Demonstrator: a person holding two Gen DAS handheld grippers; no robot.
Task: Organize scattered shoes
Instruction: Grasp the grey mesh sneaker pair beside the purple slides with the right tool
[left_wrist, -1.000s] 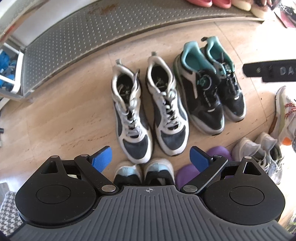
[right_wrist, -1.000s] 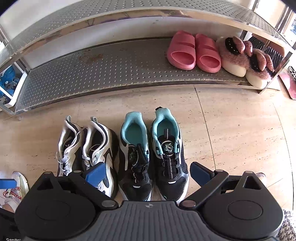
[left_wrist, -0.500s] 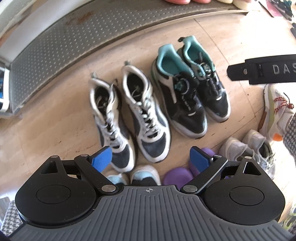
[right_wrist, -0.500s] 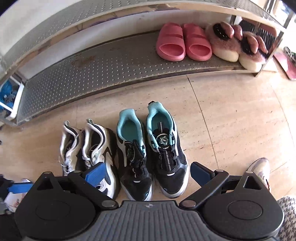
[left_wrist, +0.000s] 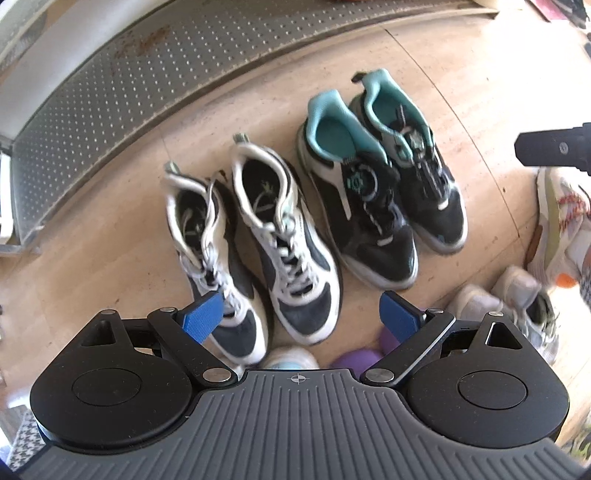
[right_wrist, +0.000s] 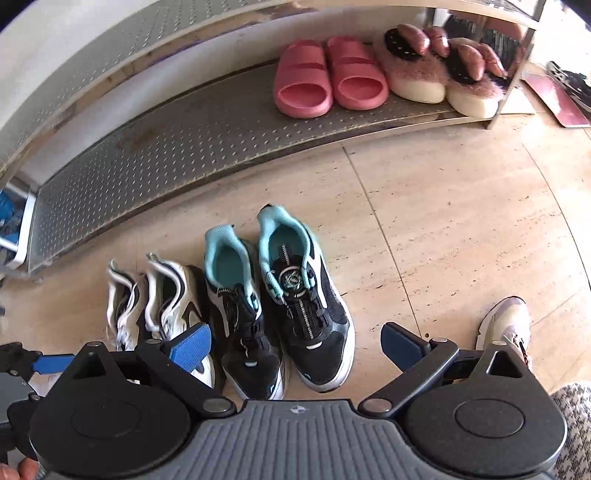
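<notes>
Holding pink slides (right_wrist: 328, 75), metal rack (right_wrist: 166, 147)

Purple slippers (left_wrist: 356, 356) mostly hidden behind left claw (left_wrist: 301, 319); pale sneaker (right_wrist: 504, 328) partly covered.

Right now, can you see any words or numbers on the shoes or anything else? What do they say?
No words or numbers can be read.
White-and-navy sneaker: a mark on the insole, too blurred to read.
Black-and-teal sneaker: a round dial with an emblem, no letters legible.
Left gripper and right gripper: only a small crosshair symbol on each body, no text.
</notes>
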